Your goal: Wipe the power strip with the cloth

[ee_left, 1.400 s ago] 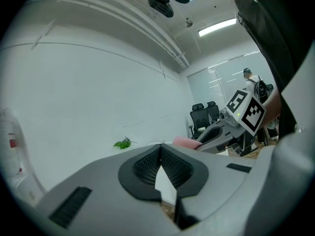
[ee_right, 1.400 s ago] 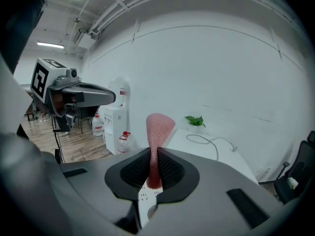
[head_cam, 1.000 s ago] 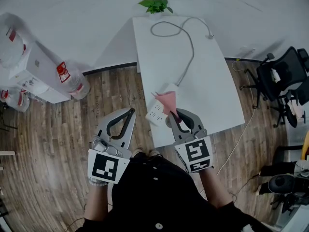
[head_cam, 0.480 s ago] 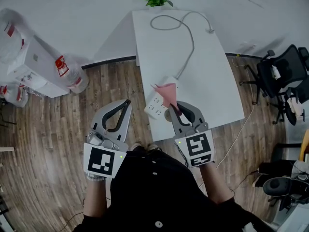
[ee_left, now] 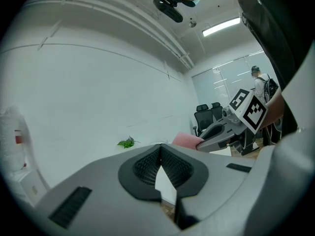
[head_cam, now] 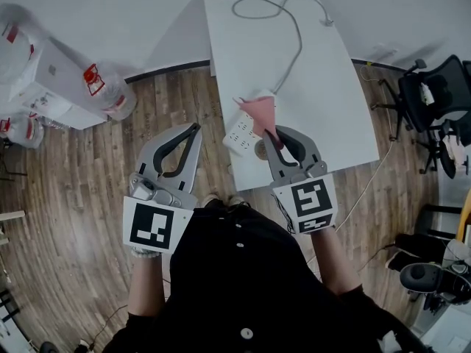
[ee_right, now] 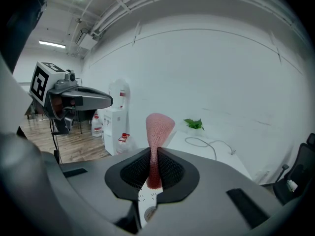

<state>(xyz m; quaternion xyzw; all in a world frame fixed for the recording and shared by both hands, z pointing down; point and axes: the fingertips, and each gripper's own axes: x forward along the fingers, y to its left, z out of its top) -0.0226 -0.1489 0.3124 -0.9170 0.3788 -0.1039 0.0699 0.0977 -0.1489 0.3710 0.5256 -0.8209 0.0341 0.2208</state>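
A white power strip (head_cam: 238, 132) lies near the front left edge of the white table (head_cam: 331, 109), and its grey cable (head_cam: 296, 48) runs toward the far end. My right gripper (head_cam: 275, 132) is shut on a pink cloth (head_cam: 260, 111), which sticks up out of the jaws just above the strip's near half. In the right gripper view the cloth (ee_right: 158, 129) stands pinched between the pads, with the strip (ee_right: 146, 200) showing below the jaws. My left gripper (head_cam: 194, 126) is shut and holds nothing. It hangs over the wooden floor, left of the table.
A white water dispenser (head_cam: 51, 87) and a water bottle (head_cam: 110, 101) stand on the floor at the left. Black office chairs (head_cam: 434, 105) are to the right of the table. A small green plant (ee_right: 194, 124) sits at the table's far end.
The head view has shifted, so the table sits higher in the picture. Both grippers keep roughly their places beside and over the strip. The cloth stays in the right gripper.
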